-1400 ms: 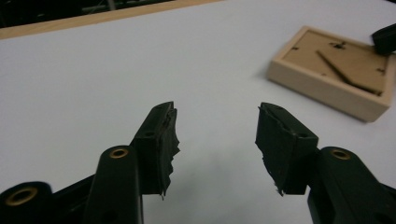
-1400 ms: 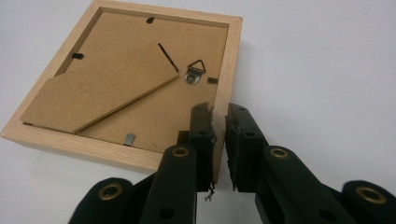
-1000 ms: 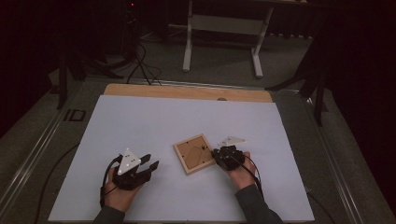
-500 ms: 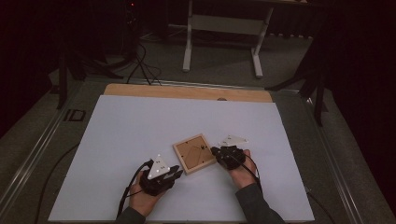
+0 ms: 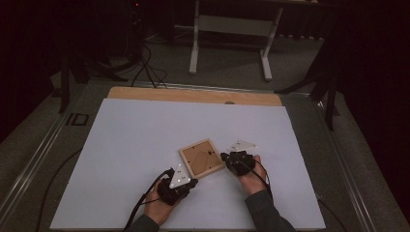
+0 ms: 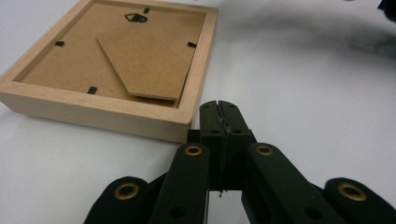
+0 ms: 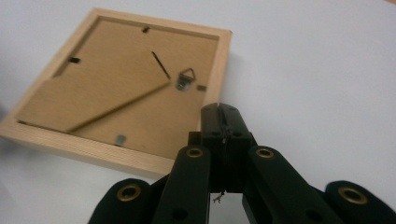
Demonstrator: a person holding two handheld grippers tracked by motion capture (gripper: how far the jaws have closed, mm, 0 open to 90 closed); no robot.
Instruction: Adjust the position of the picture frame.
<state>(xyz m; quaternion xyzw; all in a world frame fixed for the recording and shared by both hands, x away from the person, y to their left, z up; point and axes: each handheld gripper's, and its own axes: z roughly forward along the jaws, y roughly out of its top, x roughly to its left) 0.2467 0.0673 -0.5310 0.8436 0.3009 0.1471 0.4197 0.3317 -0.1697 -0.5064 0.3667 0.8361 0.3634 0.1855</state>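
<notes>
1. The high view looks forward and down from the near side, taking in the whole white table.
2. Each gripper view sits low and close, looking along its own jaws.
3. All three share the wooden frame.

In the left gripper view, the picture frame is cut off at the top edge, and a dark shape at the upper right corner is too blurred to be identified. In the right gripper view, the frame's near right corner is hidden behind the closed jaws of the right hand-held gripper. In the high view, both forearms are cut off by the bottom edge.
</notes>
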